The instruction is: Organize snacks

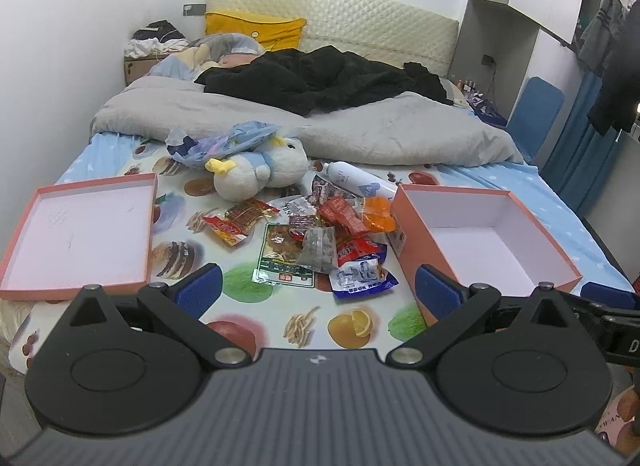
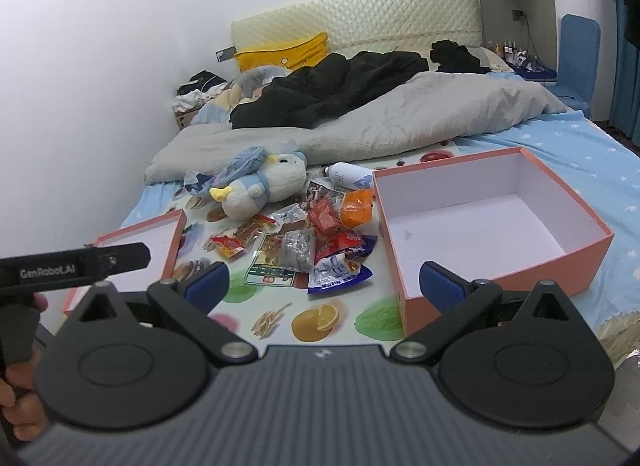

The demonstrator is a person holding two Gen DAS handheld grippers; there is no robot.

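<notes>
Left gripper (image 1: 318, 292) jaws wide apart, empty, above the near edge of the bed sheet (image 1: 256, 330). Right gripper (image 2: 324, 286) likewise spread wide, holding nothing. Snack pile (image 1: 320, 238) lies just ahead between them, on the sheet. Open box (image 2: 480, 225) sits right of the pile, near wall beside the right gripper's right finger. Shallow lid (image 1: 80, 234) left, apart from the pile. Bare sheet between grippers and pile. Plush toy (image 1: 256, 177) and white bottle (image 1: 356, 179) just behind the snacks, grey blanket (image 1: 360, 129) beyond.
</notes>
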